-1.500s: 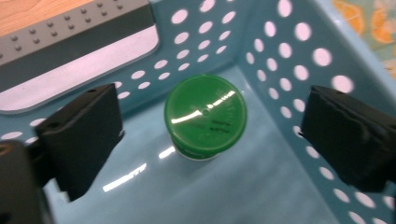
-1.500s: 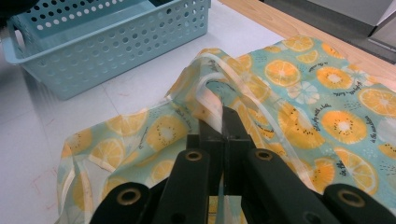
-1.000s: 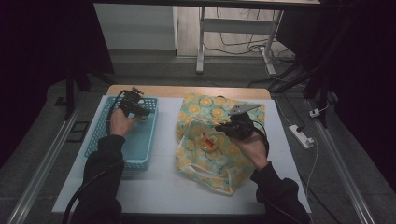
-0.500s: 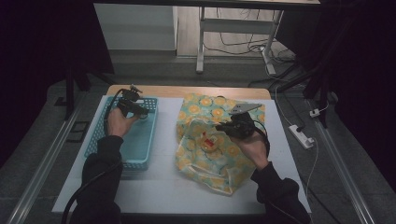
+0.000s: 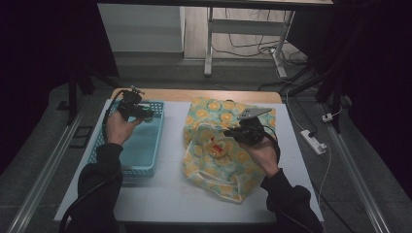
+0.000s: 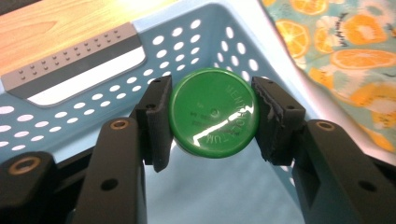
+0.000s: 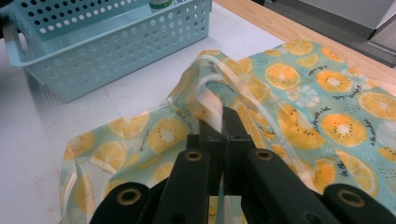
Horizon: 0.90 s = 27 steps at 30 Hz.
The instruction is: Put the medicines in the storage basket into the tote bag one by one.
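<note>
In the high view, a white table [image 5: 165, 189] takes up the middle of the frame. A light blue perforated basket [image 5: 141, 155] sits at its left, and a bag printed with orange slices [image 5: 228, 165] lies crumpled right of centre. The left gripper [image 5: 137, 110] is held up over the basket's far end, in the upper left of the tabletop, with something small and dark between its jaws. The right gripper [image 5: 239, 134] sits on the bag near the frame's centre, a grey plate on top of it.

In the left gripper view, the left gripper [image 6: 212, 119] is clamped on a round green cap [image 6: 212, 119] at the middle of the frame, one black pad pressing each side of it. The basket's blue wall [image 6: 196, 42] runs behind it, and the printed bag [image 6: 345, 51] shows at the upper right.

In the right gripper view, the right gripper [image 7: 221, 122] has its jaws pressed together on a clear handle strap [image 7: 215, 95] of the bag [image 7: 327, 116], at the centre of the frame. The basket [image 7: 107, 51] stands at the upper left.
</note>
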Tool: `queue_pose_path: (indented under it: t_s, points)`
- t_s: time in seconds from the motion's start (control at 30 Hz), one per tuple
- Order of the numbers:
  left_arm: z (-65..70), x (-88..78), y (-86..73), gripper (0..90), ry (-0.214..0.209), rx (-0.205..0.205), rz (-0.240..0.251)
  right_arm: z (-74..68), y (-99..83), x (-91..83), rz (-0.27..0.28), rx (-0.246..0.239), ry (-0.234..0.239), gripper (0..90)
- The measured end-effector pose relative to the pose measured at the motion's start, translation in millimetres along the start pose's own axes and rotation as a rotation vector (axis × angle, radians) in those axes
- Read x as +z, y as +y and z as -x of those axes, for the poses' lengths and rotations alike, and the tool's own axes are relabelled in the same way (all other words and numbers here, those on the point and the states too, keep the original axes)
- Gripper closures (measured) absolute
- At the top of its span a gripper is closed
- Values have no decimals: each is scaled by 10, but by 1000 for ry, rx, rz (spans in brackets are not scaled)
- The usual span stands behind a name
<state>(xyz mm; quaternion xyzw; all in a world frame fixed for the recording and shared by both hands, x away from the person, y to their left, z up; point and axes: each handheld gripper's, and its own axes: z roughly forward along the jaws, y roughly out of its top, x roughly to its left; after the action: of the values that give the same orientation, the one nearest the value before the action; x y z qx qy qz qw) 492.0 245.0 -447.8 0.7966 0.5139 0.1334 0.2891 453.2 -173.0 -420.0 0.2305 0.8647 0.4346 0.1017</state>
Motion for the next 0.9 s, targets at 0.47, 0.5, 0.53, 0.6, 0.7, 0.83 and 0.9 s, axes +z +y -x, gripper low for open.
queue_pose_path:
  t_s: [0.47,0.5,0.53,0.6,0.7,0.83,0.9]
  points:
    - [247,-239,-19,521,-59,66,70,-7,0,1,-1,-1,0,892]
    - [272,-254,-20,521,-60,72,78,-6,0,1,-1,-1,0,891]
    - [297,-269,-20,521,-61,78,83,-6,-1,2,-1,-1,-1,891]
    - [343,-298,-22,521,-70,89,92,-8,-2,6,-2,-2,1,891]
    - [411,-344,-27,521,-85,103,111,-12,-4,17,-4,-4,2,892]
    - [508,-387,-39,521,-114,119,131,-15,-6,22,-3,-6,1,891]
    - [560,-396,-46,521,-128,130,138,-15,-5,19,-2,-6,1,891]
